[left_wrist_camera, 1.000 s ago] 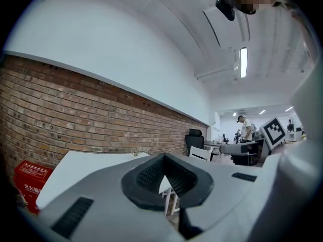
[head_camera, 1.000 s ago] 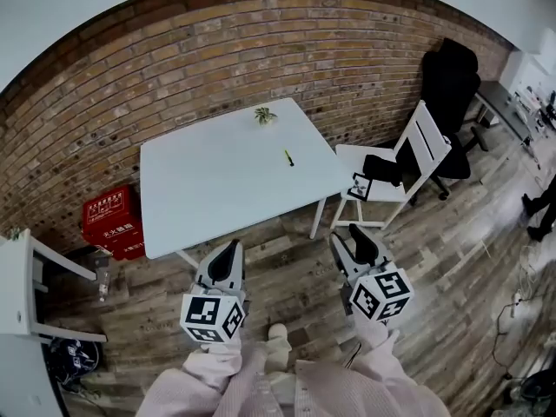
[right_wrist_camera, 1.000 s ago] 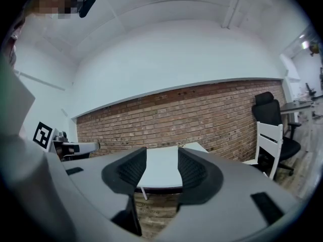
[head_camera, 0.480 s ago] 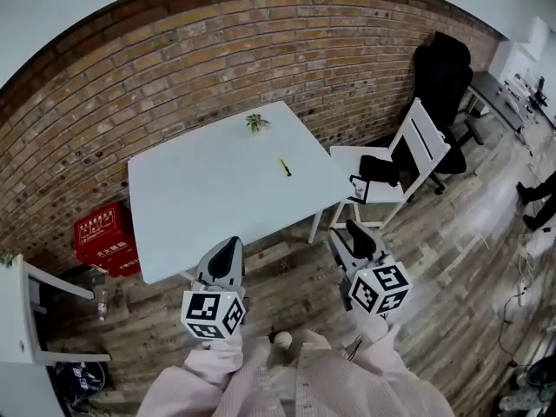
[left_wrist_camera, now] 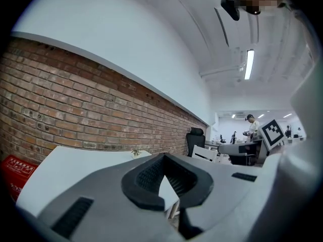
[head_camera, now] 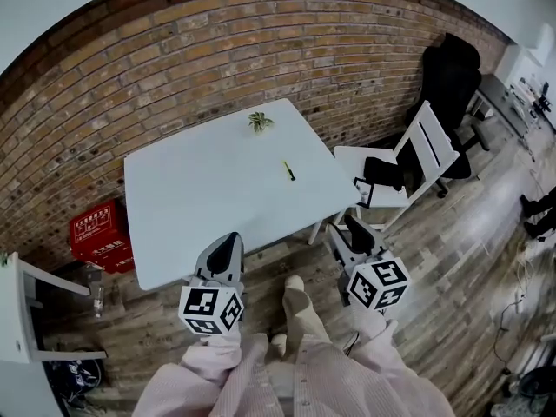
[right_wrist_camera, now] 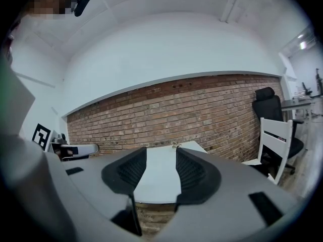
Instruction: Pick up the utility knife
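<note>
The knife [head_camera: 288, 170] lies on the white table [head_camera: 191, 207] against the brick wall [head_camera: 217, 50], well ahead of me. My left gripper [head_camera: 230, 243] is pressed together, empty; my right gripper [head_camera: 352, 226] is spread, empty.

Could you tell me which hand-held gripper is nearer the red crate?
Left. The left hand-held gripper hangs to the right of the red crate; the right hand-held gripper is farther right.
</note>
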Demonstrator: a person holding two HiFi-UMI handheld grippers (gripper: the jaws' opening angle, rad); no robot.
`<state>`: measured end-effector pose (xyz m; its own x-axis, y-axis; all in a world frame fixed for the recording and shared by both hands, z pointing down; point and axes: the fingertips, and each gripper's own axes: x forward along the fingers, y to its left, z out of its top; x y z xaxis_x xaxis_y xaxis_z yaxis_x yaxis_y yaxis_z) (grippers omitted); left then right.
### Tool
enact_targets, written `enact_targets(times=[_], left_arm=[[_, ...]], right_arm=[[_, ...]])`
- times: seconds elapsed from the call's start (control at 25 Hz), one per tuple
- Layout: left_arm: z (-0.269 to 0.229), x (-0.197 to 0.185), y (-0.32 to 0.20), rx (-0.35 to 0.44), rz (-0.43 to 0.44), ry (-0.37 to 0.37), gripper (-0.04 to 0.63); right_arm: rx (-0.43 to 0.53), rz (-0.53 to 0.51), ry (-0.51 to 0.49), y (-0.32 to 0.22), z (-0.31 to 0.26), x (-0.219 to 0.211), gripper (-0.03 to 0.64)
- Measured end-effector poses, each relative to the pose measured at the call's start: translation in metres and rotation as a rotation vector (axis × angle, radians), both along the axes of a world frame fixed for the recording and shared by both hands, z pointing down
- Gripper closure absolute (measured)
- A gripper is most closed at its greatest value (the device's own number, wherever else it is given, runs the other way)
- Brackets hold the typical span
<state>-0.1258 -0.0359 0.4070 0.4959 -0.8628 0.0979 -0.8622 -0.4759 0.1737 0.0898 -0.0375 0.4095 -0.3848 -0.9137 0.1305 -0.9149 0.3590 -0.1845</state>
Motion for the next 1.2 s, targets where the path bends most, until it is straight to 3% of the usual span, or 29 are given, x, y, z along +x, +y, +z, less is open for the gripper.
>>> enact_targets(times=[0.36, 1.2], left_arm=[[0.014, 0.01, -0.07, -0.036, -0.025, 0.003, 0.603], [0.084, 0.03, -0.207, -0.258, -0.114, 0.028, 0.603]], right_arm=[[-0.032, -0.033, -0.009, -0.081, 0.016, 0.005, 0.439], [-0.243, -0.193, 0.025, -0.236, 0.092, -0.005, 0.439]])
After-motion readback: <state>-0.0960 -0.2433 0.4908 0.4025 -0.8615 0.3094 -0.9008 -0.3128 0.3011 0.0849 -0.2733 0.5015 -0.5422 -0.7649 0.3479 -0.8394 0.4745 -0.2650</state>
